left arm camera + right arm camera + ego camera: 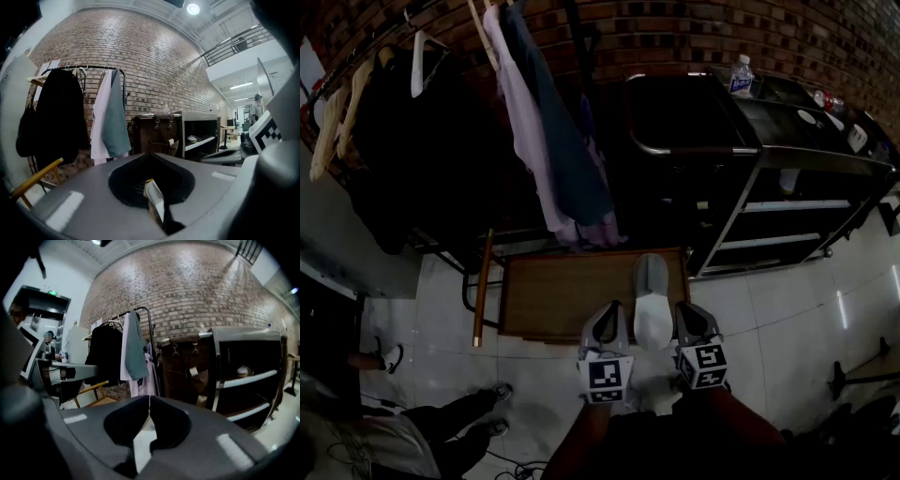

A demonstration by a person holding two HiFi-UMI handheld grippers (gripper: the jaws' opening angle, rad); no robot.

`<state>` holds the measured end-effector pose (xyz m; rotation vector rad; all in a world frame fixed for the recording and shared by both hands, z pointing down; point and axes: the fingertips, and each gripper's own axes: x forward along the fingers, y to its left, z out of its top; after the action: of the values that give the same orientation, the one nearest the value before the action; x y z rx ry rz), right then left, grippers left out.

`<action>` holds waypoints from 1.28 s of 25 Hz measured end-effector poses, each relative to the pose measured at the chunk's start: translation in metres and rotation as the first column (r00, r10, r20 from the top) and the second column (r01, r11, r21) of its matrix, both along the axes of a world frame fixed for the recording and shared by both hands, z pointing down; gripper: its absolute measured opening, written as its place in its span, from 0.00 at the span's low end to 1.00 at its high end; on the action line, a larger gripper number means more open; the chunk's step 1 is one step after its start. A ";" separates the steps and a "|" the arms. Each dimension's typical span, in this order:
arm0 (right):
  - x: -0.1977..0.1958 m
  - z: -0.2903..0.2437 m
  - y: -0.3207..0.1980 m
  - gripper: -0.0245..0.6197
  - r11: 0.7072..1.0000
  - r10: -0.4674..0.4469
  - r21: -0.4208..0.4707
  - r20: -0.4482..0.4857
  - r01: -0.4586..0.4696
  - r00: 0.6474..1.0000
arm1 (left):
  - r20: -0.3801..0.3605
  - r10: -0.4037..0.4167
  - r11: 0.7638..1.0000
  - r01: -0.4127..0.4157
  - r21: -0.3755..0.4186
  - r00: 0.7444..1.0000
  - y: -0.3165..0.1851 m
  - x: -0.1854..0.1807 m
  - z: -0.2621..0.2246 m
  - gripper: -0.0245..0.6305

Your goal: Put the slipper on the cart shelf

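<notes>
A grey and white slipper (652,300) lies on the floor with its toe on the wooden base (562,295) of a clothes rack. In the head view it sits between my two grippers, and neither one holds it. My left gripper (608,314) is just to its left, jaws together and empty (150,155). My right gripper (688,314) is just to its right, also shut with nothing in it (149,397). The black cart (769,159) stands ahead to the right with two pale shelves (787,205). Its open side also shows in both gripper views (199,136) (243,376).
A clothes rack with a lilac shirt (520,112), a dark blue garment and black coats (403,141) stands against the brick wall ahead left. A water bottle (742,73) stands on the cart top. A person's legs (464,417) are at lower left. A wooden pole (480,286) leans beside the base.
</notes>
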<state>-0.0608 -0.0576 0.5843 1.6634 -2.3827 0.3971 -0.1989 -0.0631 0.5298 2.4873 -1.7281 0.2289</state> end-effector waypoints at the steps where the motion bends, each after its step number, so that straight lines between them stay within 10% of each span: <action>1: -0.002 0.011 0.001 0.10 0.999 -0.008 -0.046 0.027 0.009 1.000 | 0.000 0.000 1.000 0.000 -0.006 1.000 0.000 0.000 0.002 0.06; 8: -0.006 0.079 0.017 0.33 0.943 0.080 -0.333 0.248 0.008 0.965 | 0.010 -0.001 0.999 0.002 -0.038 1.000 0.001 -0.004 0.019 0.06; 17: 0.002 0.152 0.046 0.43 0.769 0.389 -0.639 0.446 -0.018 0.806 | 0.012 -0.008 0.999 0.009 -0.051 1.000 0.000 -0.008 0.024 0.06; 23: 0.002 0.186 0.055 0.44 0.671 0.513 -0.742 0.469 0.005 0.719 | 0.014 -0.004 0.998 0.005 -0.056 1.000 -0.001 -0.008 0.024 0.06; 32: -0.018 0.210 0.049 0.40 0.599 0.571 -0.796 0.500 0.085 0.651 | 0.028 -0.005 0.999 0.006 -0.049 1.000 -0.004 -0.012 0.020 0.06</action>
<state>-0.0788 -0.0090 0.7946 1.5194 -1.7401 2.1680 -0.2111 -0.0672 0.5496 2.4563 -1.7179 0.3031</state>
